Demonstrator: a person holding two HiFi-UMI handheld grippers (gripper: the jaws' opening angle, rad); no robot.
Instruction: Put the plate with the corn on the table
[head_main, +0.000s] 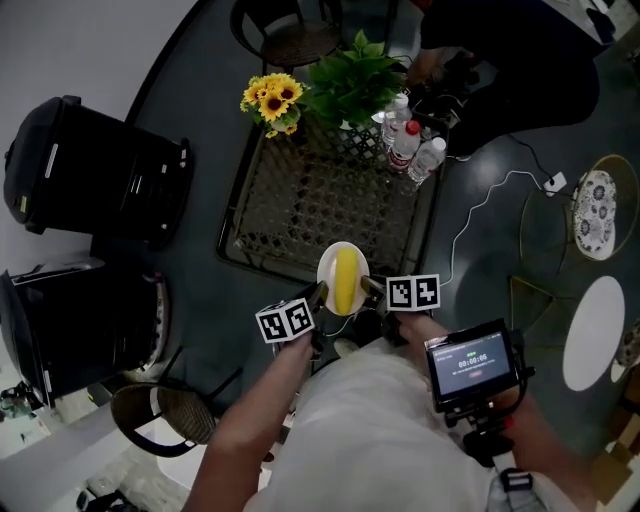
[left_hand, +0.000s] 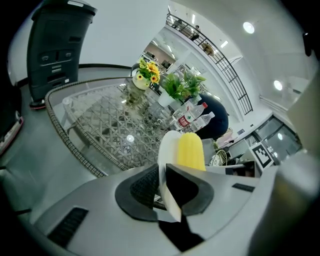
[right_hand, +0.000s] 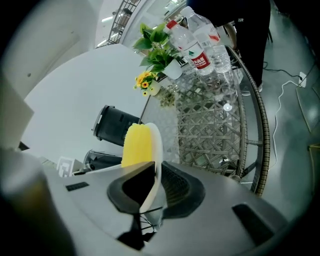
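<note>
A white plate (head_main: 328, 275) carrying a yellow corn cob (head_main: 345, 280) hangs in the air just over the near edge of the glass-topped wicker table (head_main: 300, 205). My left gripper (head_main: 318, 300) is shut on the plate's left rim, my right gripper (head_main: 372, 290) on its right rim. In the left gripper view the plate (left_hand: 167, 150) stands edge-on between the jaws with the corn (left_hand: 191, 151) behind it. The right gripper view likewise has the plate (right_hand: 154, 165) pinched between the jaws beside the corn (right_hand: 136, 146).
At the table's far edge stand a pot of yellow flowers (head_main: 272, 100), a green plant (head_main: 355, 80) and three water bottles (head_main: 408, 140). Two black bins (head_main: 90, 170) are to the left, a wicker chair (head_main: 175, 415) near left, a cable (head_main: 490, 200) on the floor right.
</note>
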